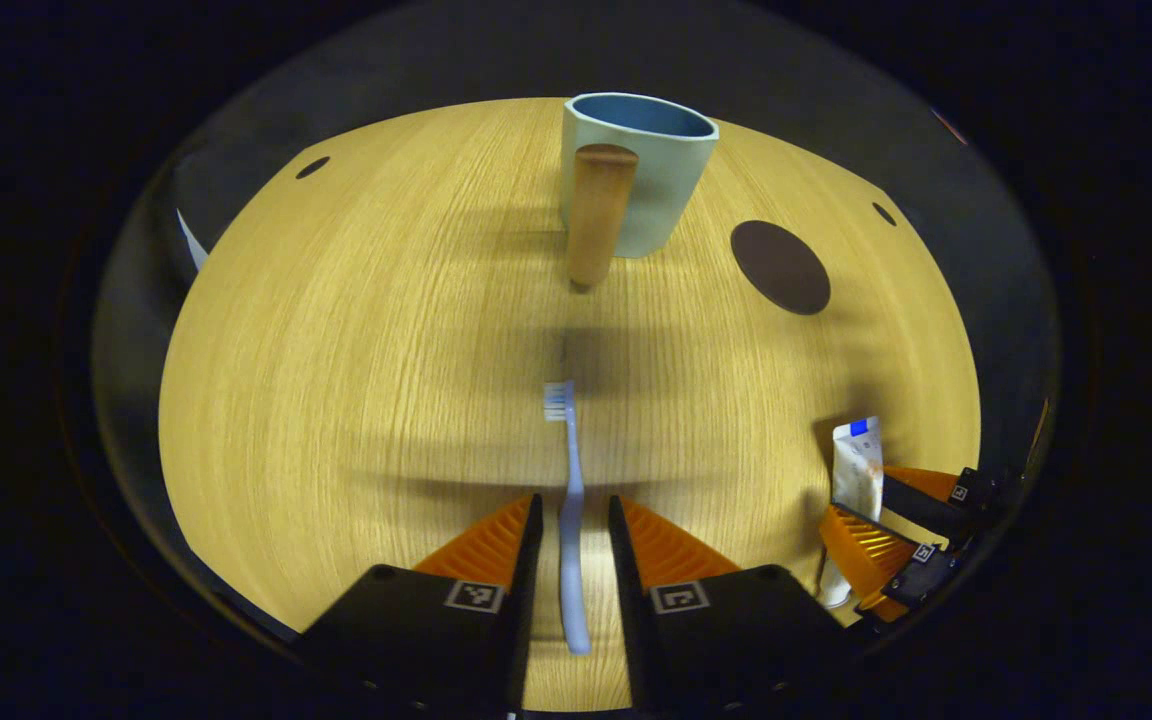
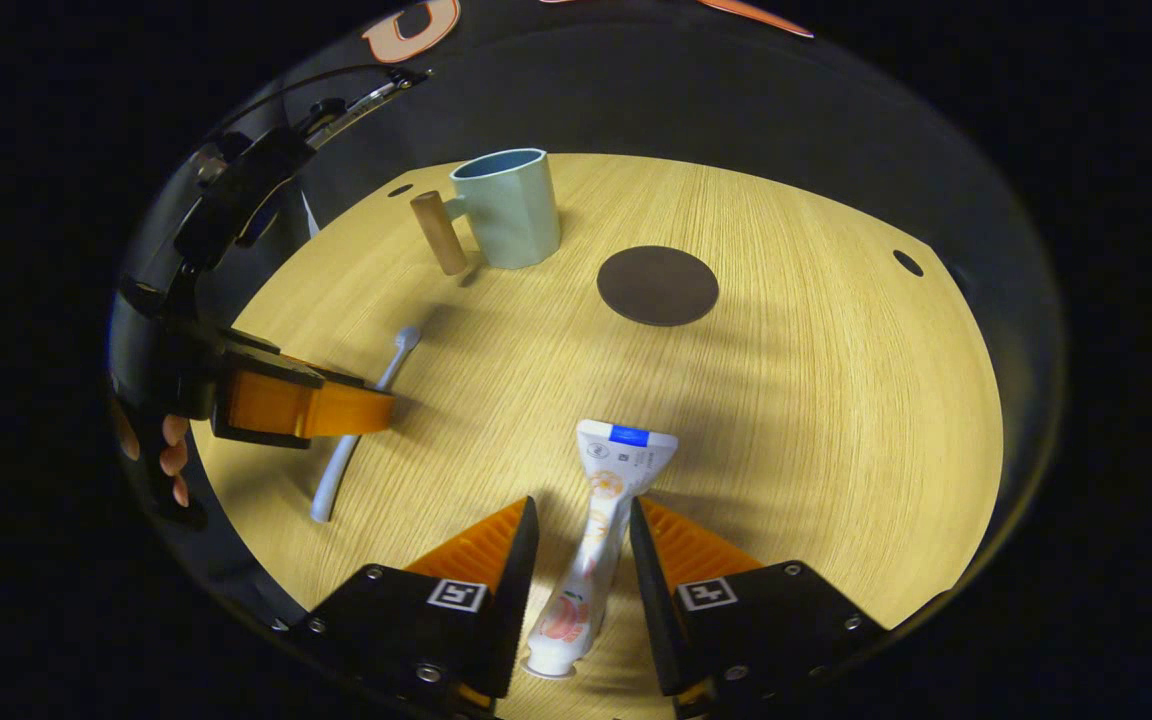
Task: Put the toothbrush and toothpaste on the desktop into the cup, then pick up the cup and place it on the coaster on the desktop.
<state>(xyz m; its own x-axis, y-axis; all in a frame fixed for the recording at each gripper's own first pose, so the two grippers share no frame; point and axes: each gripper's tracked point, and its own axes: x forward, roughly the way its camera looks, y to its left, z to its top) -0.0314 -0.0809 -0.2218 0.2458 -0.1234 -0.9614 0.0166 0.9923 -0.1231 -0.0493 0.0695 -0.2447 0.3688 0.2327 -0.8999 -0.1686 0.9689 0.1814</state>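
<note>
Left gripper (image 1: 573,520) low over desktop (image 1: 356,400), fingers parted, straddling one toothbrush (image 1: 570,520) bottom centre, gap either side. Right gripper (image 2: 581,540) likewise parted around one toothpaste (image 2: 601,520), bottom centre; contact unclear. One cup (image 1: 651,175) upright, top centre, wooden handle. One dark coaster (image 1: 779,266) just right, bare. One hand (image 2: 161,450) far left gripping left tool.

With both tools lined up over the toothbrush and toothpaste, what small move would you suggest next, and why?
Probably close the left tool on the toothbrush. The handle lies on the desktop between its open fingers, with gaps either side, so nothing is gripped yet. The right tool likewise straddles the toothpaste. The cup stands empty, straight ahead of the left tool.
</note>
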